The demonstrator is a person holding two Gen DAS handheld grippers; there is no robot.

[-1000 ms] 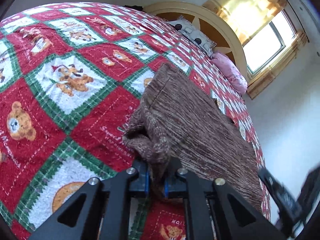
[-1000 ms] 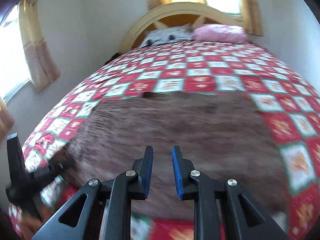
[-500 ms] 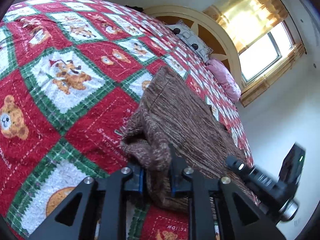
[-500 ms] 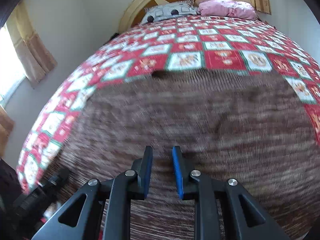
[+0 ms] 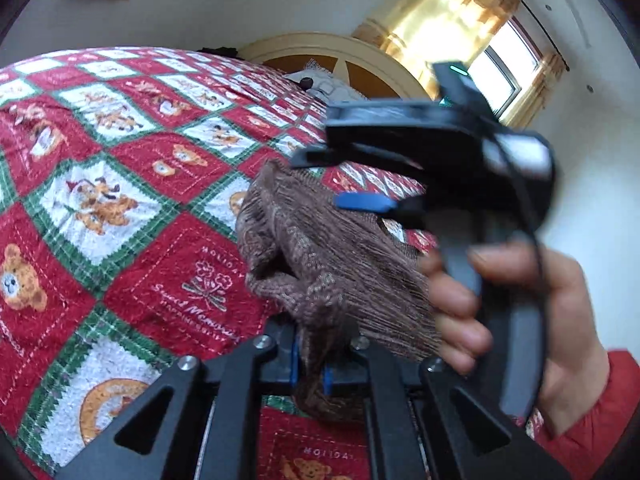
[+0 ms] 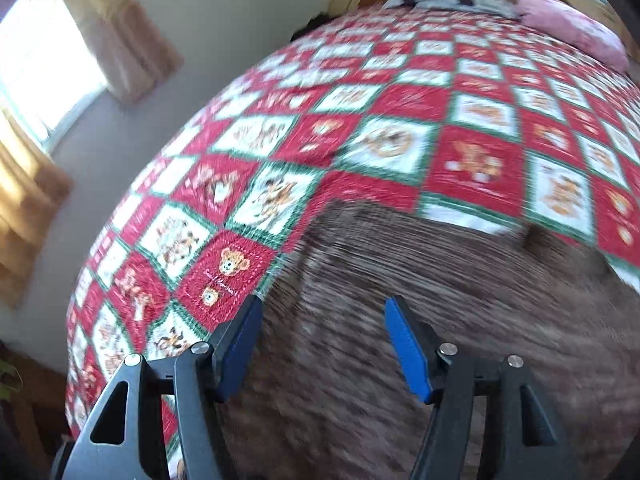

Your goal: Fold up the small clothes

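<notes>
Swung across, right gripper [image 6: 324, 344] opens over brown garment [image 6: 440, 320].

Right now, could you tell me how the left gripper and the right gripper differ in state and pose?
The left gripper is shut on a bunched corner of the brown knit garment; the right gripper has nothing between its jaws, which are opening. The left gripper lifts cloth off the quilt; the right gripper hangs above the flat part. Both have black arms with blue pads.
</notes>
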